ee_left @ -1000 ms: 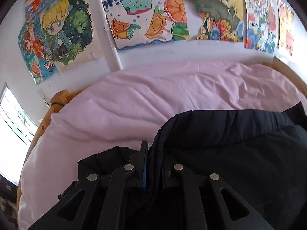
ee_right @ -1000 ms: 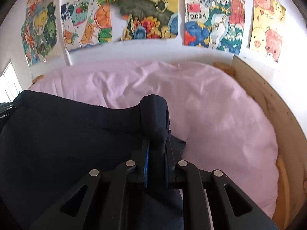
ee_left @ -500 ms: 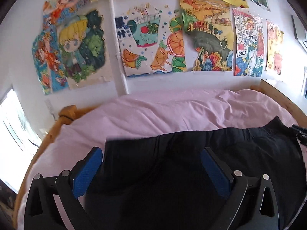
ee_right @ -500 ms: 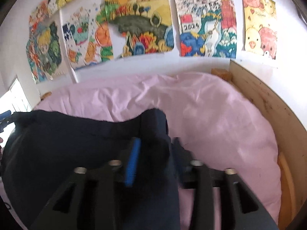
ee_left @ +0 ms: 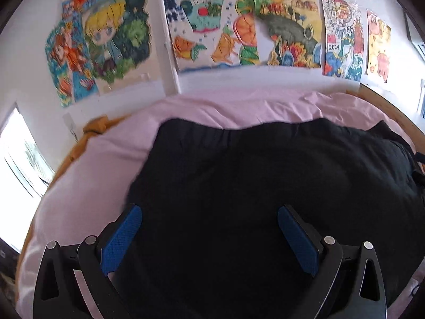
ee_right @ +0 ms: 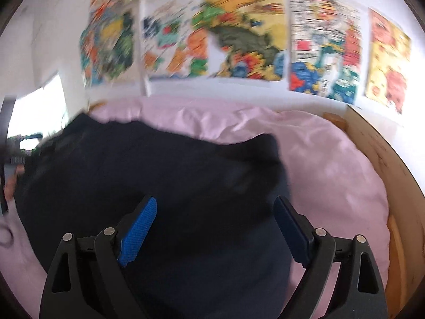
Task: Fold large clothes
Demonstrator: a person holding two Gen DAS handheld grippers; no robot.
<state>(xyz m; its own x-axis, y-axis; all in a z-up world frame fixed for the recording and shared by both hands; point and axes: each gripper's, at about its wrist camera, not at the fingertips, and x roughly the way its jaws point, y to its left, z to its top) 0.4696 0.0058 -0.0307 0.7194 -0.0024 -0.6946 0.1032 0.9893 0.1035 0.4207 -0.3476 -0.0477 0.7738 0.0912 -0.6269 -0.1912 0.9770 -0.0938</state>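
Now the wide pink-sheeted bed (ee_left: pixel 111 164) fills both views, and on it lies the large black fabric garment (ee_left: pixel 265 180), spread flat with its far edge fairly straight; I judge one fold laid, with more folds and smoothing left. No containers show anywhere. The left gripper (ee_left: pixel 209 235) hangs over the cloth with its jaws spread wide, pinching nothing. The right gripper (ee_right: pixel 213 228) has its jaws opening, cloth beneath them, not clamped.

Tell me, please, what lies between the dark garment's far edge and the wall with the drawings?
Only bare pink bedsheet lies between the dark garment and the wall with the drawings; both wrist views show it, the left one more sharply.
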